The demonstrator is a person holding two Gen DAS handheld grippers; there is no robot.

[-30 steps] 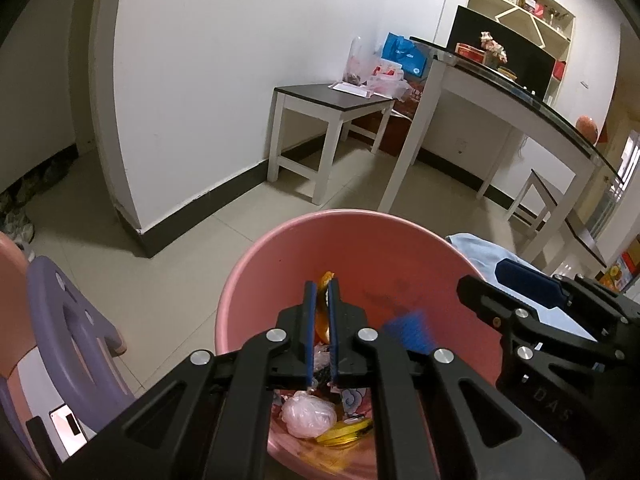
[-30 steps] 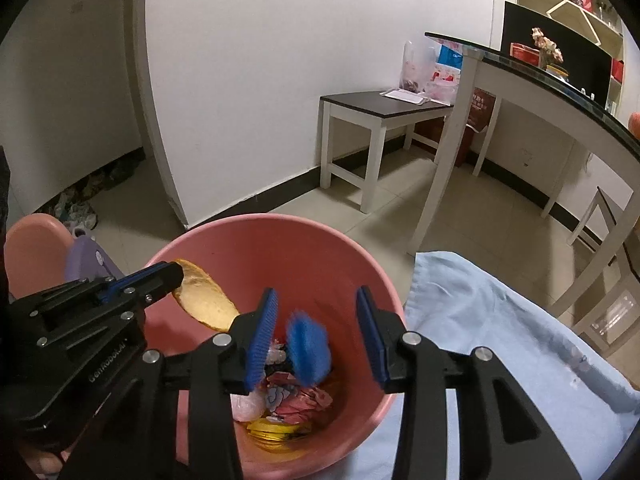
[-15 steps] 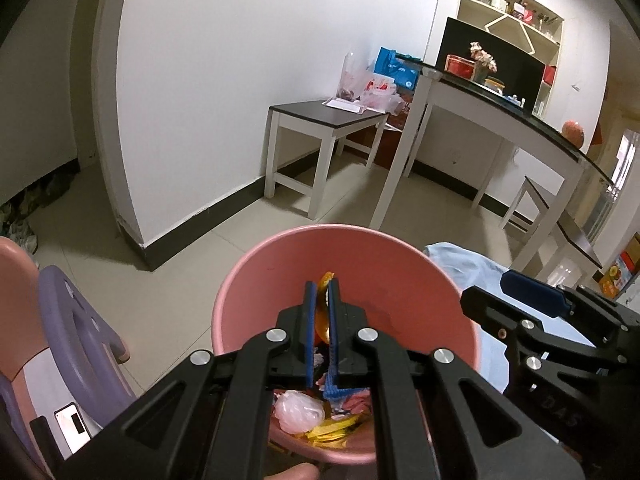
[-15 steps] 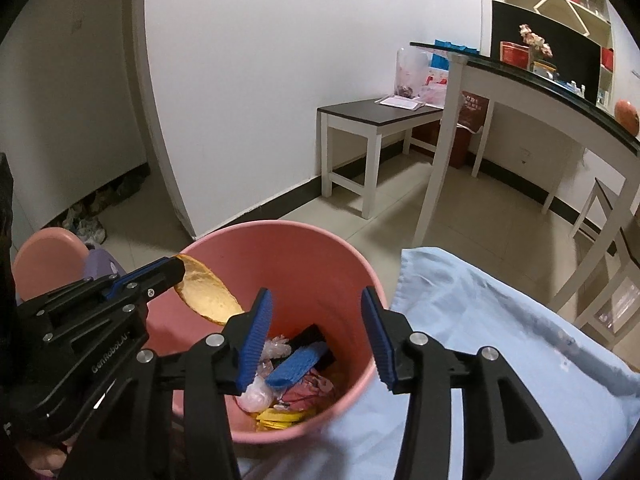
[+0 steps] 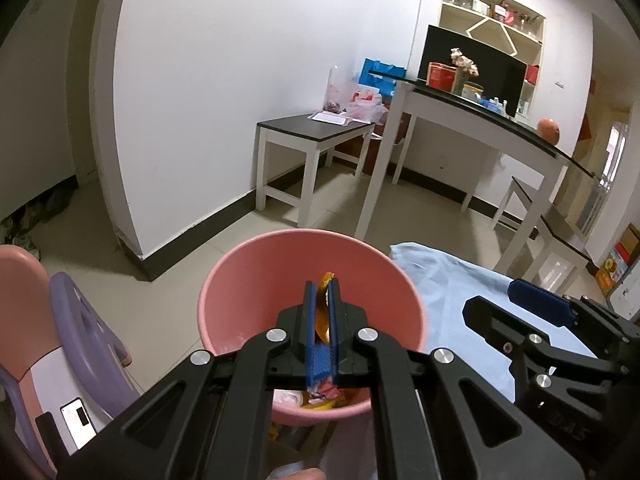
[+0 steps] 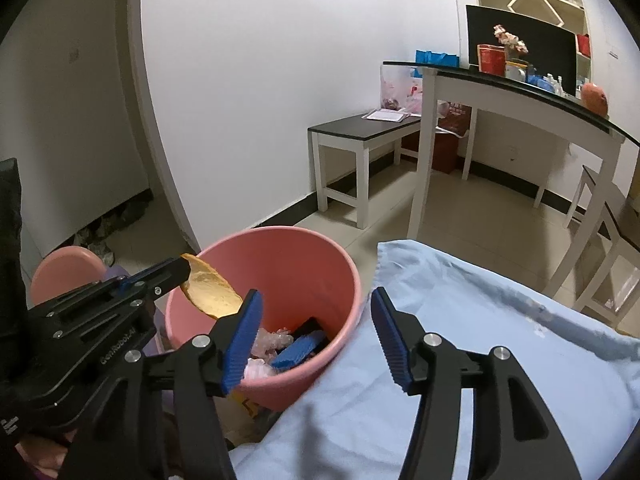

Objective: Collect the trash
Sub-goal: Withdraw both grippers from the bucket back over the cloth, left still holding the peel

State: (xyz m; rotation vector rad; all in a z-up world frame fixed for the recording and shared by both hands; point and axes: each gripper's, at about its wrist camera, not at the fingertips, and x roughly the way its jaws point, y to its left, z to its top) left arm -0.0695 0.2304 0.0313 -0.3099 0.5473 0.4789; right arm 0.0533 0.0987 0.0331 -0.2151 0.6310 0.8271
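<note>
pink bin (image 6: 304,264), pale blue cloth (image 6: 460,340), perhaps orange peel (image 6: 208,292).

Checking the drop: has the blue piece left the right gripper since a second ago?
Yes. Then between the jaws, the blue piece now lies down in the pink bucket.

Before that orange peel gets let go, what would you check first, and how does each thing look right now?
1. Peel held: ok. The left gripper is shut on the orange peel.
2. Peel over the bin: ok. It hangs above the open mouth of the pink bin, inside its rim.
3. Right gripper out of the way: ok. Its jaws have just been opening, with nothing between them, and it sits beside the peel, not under it.
4. Room in the bin: ok. The trash lies low at the bottom.
5. Blue cloth clear of the bin's mouth: ok. It lies beside the rim, not over it.
</note>
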